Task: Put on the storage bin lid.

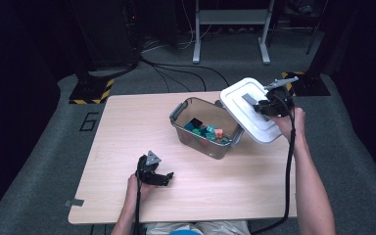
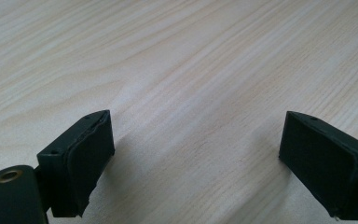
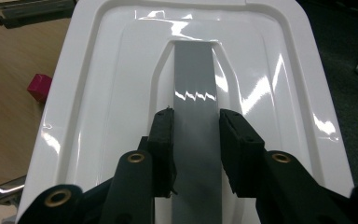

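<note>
A white box lid (image 1: 248,108) with a grey handle strip (image 3: 193,102) hangs tilted in the air, above and to the right of a clear plastic box (image 1: 204,128). My right gripper (image 1: 263,105) is shut on that grey handle, its jaws (image 3: 196,149) pressing both sides of the strip. The box stands open on the table and holds several coloured blocks (image 1: 206,132). My left gripper (image 1: 160,178) rests near the table's front edge. Its jaws (image 2: 196,163) stand wide open over bare wood with nothing between them.
The wooden table (image 1: 127,127) has free room left of the box and along the front. A magenta block (image 3: 39,87) shows below the lid's edge in the right gripper view. Cables and a stand's legs (image 1: 230,34) lie on the floor beyond the table.
</note>
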